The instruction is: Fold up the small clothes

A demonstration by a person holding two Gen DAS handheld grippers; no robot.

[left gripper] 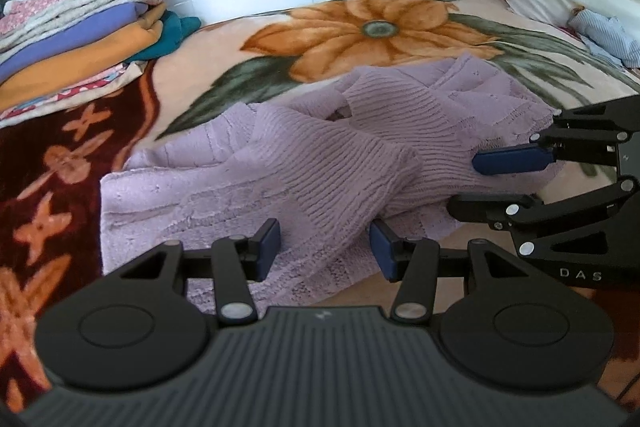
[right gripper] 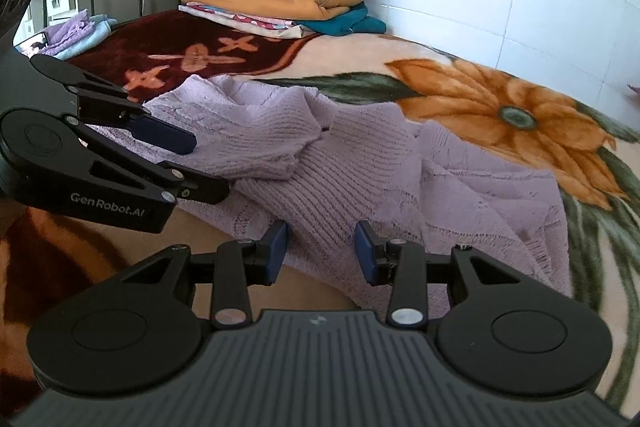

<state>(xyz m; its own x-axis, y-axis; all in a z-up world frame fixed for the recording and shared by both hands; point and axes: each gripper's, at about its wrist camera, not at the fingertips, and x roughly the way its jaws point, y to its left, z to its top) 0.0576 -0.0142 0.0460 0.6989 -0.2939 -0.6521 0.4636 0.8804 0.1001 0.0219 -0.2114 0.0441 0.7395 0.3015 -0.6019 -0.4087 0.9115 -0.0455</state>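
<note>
Lilac knit sweater [left gripper: 320, 163] lies crumpled on the flowered bed blanket [left gripper: 360, 27], sleeves crossed over the middle. Left claw [left gripper: 325, 247] and right claw [right gripper: 321, 251] both hover half-spread over the near hem, nothing pinched — looks like the fold hasn't started; next they'd need to nip the hem edge and flatten it

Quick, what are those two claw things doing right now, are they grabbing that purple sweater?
Left gripper: open, jaws either side of a sweater sleeve, not clamping it.
Right gripper: open, over the other sleeve, holding nothing.
</note>
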